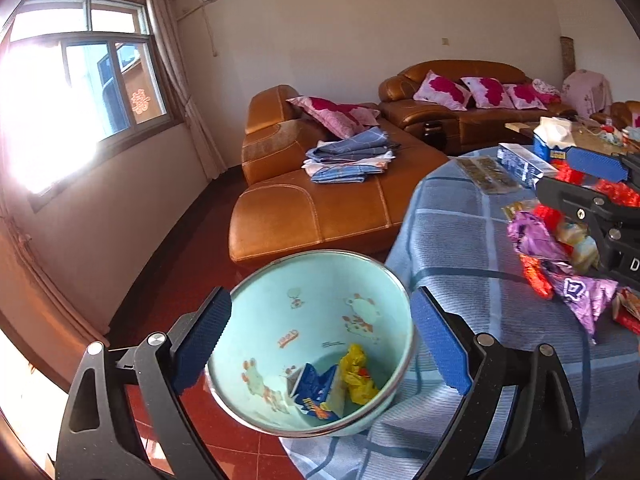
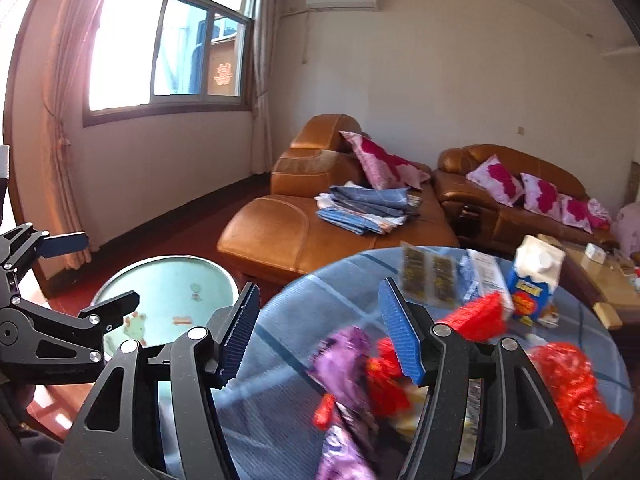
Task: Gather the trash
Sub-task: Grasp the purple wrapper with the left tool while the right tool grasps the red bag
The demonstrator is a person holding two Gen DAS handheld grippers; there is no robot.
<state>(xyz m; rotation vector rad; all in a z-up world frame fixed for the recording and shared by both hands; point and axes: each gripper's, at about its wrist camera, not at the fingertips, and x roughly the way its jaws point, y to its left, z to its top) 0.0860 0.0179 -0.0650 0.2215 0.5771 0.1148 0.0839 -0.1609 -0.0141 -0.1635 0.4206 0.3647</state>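
A light blue bin (image 1: pixel 280 320) with cartoon prints stands beside the round table (image 1: pixel 452 240), lower than my hands. A blue carton (image 1: pixel 316 396) and a yellow wrapper (image 1: pixel 358 376) lie in it. My left gripper (image 1: pixel 320 294) hovers over the bin with its jaws wide open, and the pads do not appear to press on it. The right wrist view shows the left gripper (image 2: pixel 112 270) above the bin (image 2: pixel 180 280). My right gripper (image 2: pixel 320 288) is open over a blurred purple wrapper (image 2: pixel 348 360) and red wrappers (image 2: pixel 572 392), gripping nothing. It also shows as the right gripper (image 1: pixel 580 182) above purple wrappers (image 1: pixel 536 236).
On the blue plaid tablecloth stand a blue-and-white milk carton (image 2: pixel 532 280), a white box (image 1: pixel 524 160) and a clear packet of dark snacks (image 2: pixel 432 276). Behind are an orange leather sofa (image 1: pixel 312 208) with folded cloths (image 1: pixel 348 160), a low wooden table (image 2: pixel 600 280) and a red tiled floor (image 1: pixel 192 264).
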